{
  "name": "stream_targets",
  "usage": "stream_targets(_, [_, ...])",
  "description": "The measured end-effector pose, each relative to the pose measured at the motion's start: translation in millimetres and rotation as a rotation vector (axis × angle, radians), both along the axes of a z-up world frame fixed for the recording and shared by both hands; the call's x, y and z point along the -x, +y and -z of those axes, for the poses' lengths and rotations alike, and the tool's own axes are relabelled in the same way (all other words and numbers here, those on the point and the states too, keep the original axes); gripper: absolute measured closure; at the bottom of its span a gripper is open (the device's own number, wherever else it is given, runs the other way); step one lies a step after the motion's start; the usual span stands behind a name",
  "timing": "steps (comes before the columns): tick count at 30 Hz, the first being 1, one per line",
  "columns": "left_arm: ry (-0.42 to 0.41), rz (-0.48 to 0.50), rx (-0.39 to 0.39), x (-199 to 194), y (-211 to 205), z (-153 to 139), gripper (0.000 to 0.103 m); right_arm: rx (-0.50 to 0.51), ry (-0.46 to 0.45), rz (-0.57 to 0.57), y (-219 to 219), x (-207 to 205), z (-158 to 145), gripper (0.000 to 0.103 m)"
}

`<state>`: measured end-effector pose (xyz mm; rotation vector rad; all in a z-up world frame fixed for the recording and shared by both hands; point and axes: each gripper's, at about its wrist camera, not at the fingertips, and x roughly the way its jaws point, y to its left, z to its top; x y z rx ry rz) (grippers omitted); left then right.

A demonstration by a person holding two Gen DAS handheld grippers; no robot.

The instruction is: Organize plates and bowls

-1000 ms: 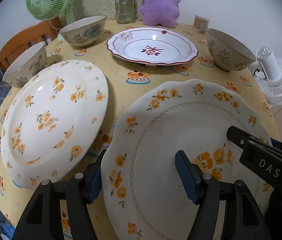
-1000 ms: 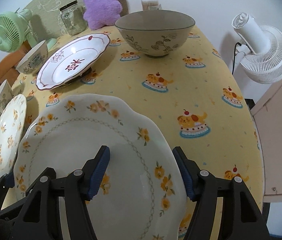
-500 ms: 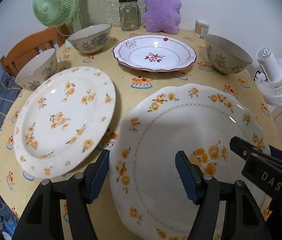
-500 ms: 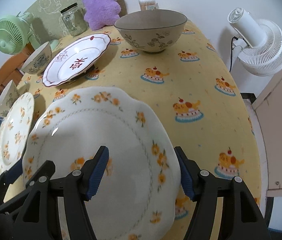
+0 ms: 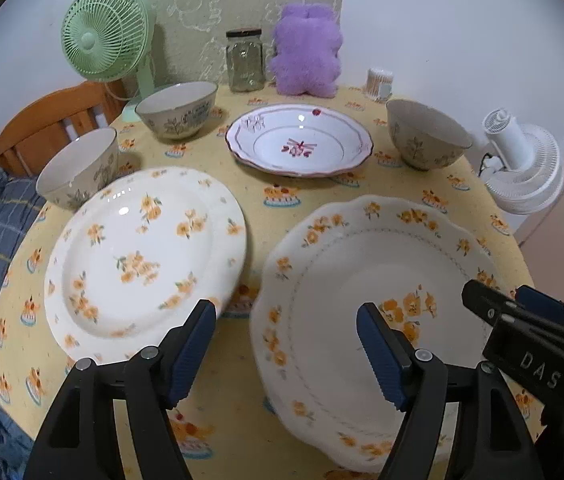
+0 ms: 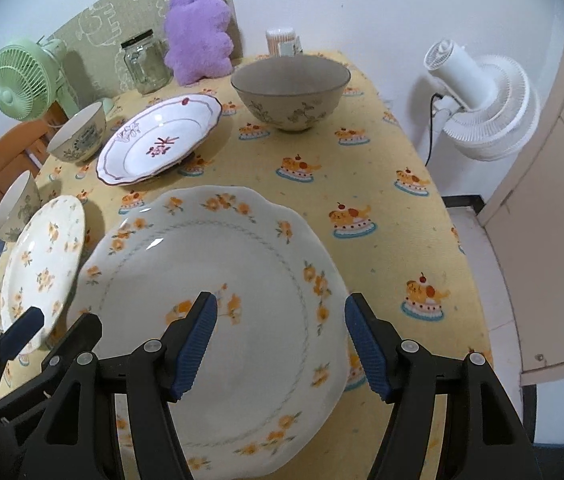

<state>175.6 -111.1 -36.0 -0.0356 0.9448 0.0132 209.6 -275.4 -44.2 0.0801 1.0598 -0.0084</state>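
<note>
Here, on the left wrist view, we count three plates and three bowls on the yellow tablecloth (image 5: 314,208). The scalloped plate (image 5: 370,280) lies nearest, cream with orange flowers along a wavy rim and one spray off-centre; it looks tilted, its left edge raised. Just beside it on the left lies the round floral plate (image 5: 138,256), flat, scattered with orange sprigs. Beyond them sits the red-rimmed plate (image 5: 300,146), white with a red motif at its centre. The bowls stand upright, mouths up: the left bowl (image 5: 78,172), the back bowl (image 5: 178,110) and the right bowl (image 5: 426,132). None has a long axis. The left gripper (image 5: 286,348) has just been opening its jaws; they now stand wide, straddling the scalloped plate's left rim without pressing it. The right gripper (image 5: 514,312) enters at the right edge.

In the right wrist view we again count three plates and three bowls. The scalloped plate (image 6: 218,264) fills the foreground; the round floral plate (image 6: 46,264) is at left, the red-rimmed plate (image 6: 162,138) behind, the right bowl (image 6: 290,92) farthest right. The right gripper (image 6: 278,344) holds its jaws wide over the plate's right rim, gripping nothing. The left gripper (image 6: 54,324) shows at lower left. One white fan (image 6: 482,108) stands off the table.
</note>
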Motion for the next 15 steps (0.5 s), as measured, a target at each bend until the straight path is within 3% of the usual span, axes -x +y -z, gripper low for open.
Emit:
stream_targets(7, [-0.021,0.07,0.03,3.2,44.1,-10.7,0.025,0.019,-0.021,0.064,38.9,16.3,-13.8,0.033])
stream_targets(15, [-0.039,0.081,0.032,5.5,107.7,-14.5,0.024,0.024,-0.057,0.083,106.5,26.1,-21.2,0.033])
